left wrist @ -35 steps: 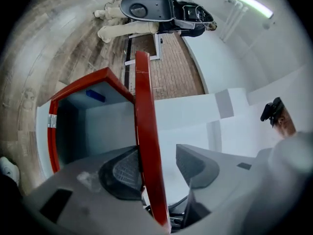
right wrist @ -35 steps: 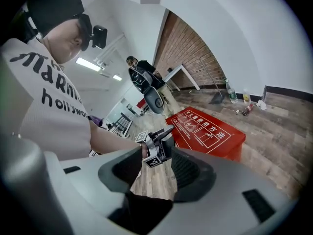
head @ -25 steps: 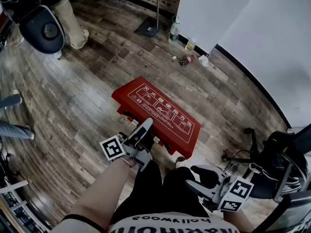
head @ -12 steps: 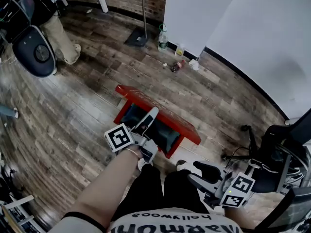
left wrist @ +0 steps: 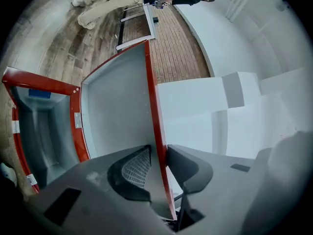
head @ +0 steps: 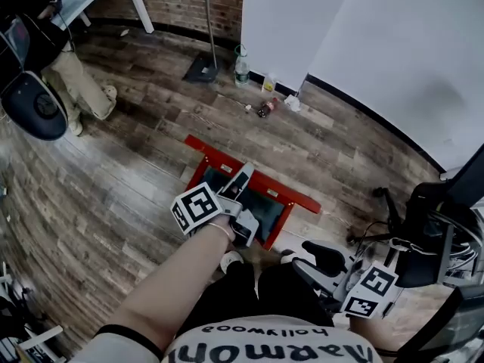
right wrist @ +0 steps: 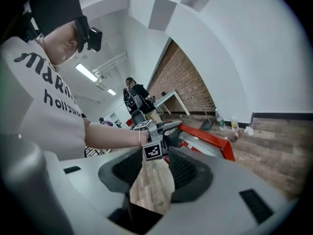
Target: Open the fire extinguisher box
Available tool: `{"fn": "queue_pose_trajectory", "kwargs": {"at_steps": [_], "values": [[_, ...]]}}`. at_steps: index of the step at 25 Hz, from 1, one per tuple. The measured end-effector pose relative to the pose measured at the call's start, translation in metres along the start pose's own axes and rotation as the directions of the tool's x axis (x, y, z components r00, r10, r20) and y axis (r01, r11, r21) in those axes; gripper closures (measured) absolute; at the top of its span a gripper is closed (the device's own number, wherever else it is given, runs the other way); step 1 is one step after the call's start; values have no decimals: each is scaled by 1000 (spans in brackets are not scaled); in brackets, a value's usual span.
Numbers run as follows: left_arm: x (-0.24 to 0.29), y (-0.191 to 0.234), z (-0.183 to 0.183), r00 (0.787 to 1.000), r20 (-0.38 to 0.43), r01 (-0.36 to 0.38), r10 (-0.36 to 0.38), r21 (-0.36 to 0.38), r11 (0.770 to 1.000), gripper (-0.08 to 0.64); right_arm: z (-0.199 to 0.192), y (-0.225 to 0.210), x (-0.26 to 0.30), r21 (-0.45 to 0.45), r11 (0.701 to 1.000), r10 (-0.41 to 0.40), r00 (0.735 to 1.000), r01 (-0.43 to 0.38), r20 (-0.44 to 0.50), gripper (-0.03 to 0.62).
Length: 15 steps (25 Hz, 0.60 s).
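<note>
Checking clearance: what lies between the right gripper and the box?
Bare wooden floor, seen between the open right gripper's jaws in the right gripper view, reaching to the box.

Smooth red-painted metal box lid point(left wrist: 117, 106), matt wood-plank floor point(head: 113, 203)

**Wide floor on the left, crowded on the right**
The raised lid point(left wrist: 115, 111) stands like a wall beside the opening of the fire extinguisher box point(left wrist: 44, 83). The left tongs point(head: 242, 176), clamped on the lid's edge, and the forearm point(head: 181, 278) cross the near side of the opening. The bare wood floor point(head: 113, 195) left of the box gives wide passage. On the right, a black chair point(head: 435, 225) and cables point(head: 367, 239) stand near the box's end. A bottle point(head: 241, 63) and litter point(head: 265, 110) lie by the wall, well apart.
</note>
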<state>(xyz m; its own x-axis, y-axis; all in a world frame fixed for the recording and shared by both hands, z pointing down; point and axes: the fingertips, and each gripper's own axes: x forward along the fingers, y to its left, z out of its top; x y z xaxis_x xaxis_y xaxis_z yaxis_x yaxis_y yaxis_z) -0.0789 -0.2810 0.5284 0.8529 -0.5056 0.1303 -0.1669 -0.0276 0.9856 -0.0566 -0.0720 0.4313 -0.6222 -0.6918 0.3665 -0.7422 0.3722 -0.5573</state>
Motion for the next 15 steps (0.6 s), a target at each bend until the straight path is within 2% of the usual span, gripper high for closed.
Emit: {"fn": "queue_pose_trajectory", "kwargs": {"at_steps": [4, 7, 9, 11, 13, 15], "values": [[0, 1, -1, 999, -22, -35, 35, 13, 999, 462, 24, -4, -2, -52, 998, -26, 998, 30, 65, 422], [0, 0, -1, 998, -34, -49, 50, 35, 998, 462, 50, -12, -6, -64, 998, -6, 994, 13, 112, 437], [2, -1, -2, 997, -44, -63, 65, 56, 996, 462, 61, -22, -7, -100, 995, 11, 995, -1, 98, 452], [2, -2, -3, 995, -44, -85, 88, 66, 994, 462, 71, -38, -3, -150, 989, 18, 998, -9, 60, 510], [2, -3, -2, 994, -23, -107, 109, 68, 992, 463, 81, -57, 3, -185, 982, 29, 999, -26, 16, 556], [4, -5, -3, 993, 22, -118, 117, 61, 991, 465, 93, -75, 6, -215, 975, 44, 999, -49, -30, 563]]}}
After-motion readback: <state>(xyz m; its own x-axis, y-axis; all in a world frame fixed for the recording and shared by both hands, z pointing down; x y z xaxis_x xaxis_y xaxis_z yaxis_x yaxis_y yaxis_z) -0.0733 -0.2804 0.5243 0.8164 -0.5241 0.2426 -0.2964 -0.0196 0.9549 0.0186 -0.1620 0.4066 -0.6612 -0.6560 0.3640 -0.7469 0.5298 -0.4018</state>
